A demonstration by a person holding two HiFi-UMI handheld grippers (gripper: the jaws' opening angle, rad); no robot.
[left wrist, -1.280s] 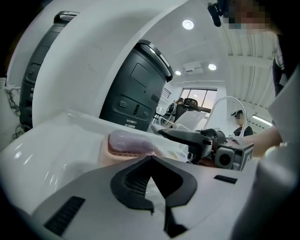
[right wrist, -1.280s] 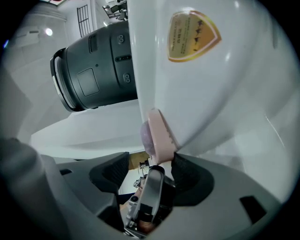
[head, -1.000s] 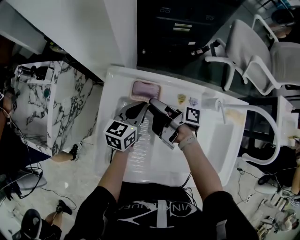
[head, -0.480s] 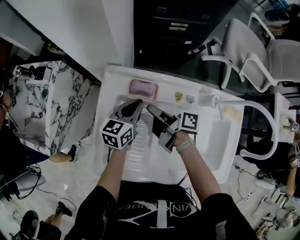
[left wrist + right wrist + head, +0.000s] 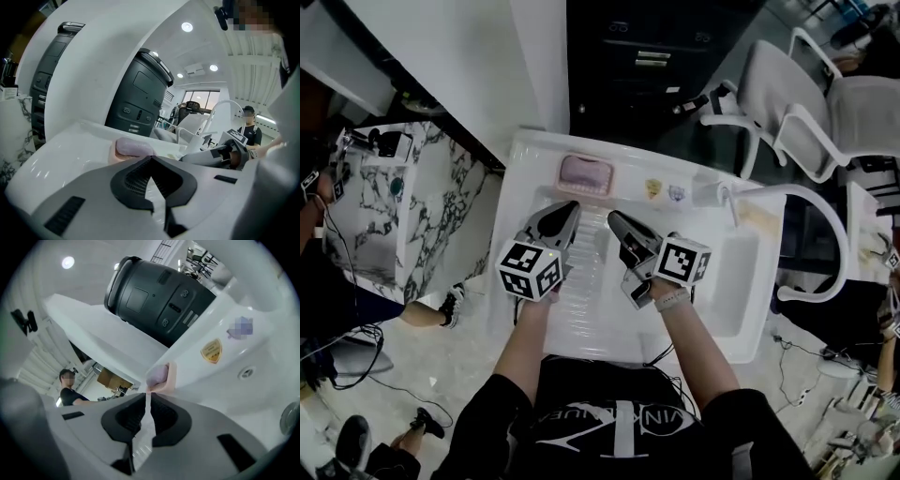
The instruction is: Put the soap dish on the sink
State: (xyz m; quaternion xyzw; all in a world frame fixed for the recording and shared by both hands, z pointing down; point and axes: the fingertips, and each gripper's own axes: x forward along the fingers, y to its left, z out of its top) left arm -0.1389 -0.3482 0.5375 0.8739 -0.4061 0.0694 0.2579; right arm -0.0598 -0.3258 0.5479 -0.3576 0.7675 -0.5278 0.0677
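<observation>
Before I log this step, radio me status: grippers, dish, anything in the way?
Left gripper shut, empty. Right gripper shut, empty. Both over the basin. Dish sits on the sink back ledge, clear of both. Nothing in the way.

The pink soap dish sits on the back rim of the white sink, left of two small stickers and the faucet. Both grippers hang over the basin, tips pointing toward the dish but apart from it: the left gripper below its left part, the right gripper below its right edge. Each tapers to a closed, empty tip. A marble counter stands left of the sink, a dark cabinet behind it, white chairs at upper right
</observation>
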